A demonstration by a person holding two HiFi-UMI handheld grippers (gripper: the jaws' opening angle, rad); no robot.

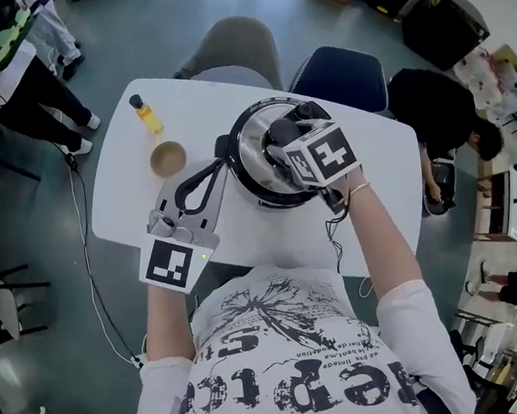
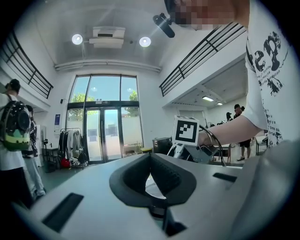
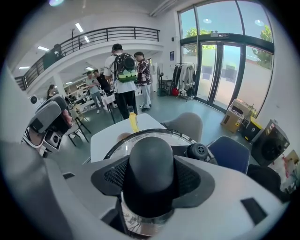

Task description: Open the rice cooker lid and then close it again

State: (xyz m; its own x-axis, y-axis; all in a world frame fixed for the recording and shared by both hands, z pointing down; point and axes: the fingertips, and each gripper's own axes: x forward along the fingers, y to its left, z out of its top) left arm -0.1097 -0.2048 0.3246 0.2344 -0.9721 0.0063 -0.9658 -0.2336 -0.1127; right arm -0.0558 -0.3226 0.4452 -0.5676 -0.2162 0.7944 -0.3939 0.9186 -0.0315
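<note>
Partly hidden under the right gripper (image 3: 151, 177): round black rice cooker (image 1: 267, 196), steel-rimmed glass lid (image 1: 254, 143) on top, seating hard to judge. Clamped on the lid's black domed knob (image 3: 151, 159). Just left of the cooker, left gripper (image 2: 150, 159), tips pressed together on nothing. Open white rounded table (image 1: 371, 200) right of the cooker, edges well apart from it.

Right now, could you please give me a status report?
Right claw shut on lid knob. Left claw shut, empty, beside cooker. Lid over cooker. Cup, bottle stand clear.

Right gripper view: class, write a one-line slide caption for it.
Right gripper clamped on the black knob of the rice cooker's glass lid, white table beyond.
</note>
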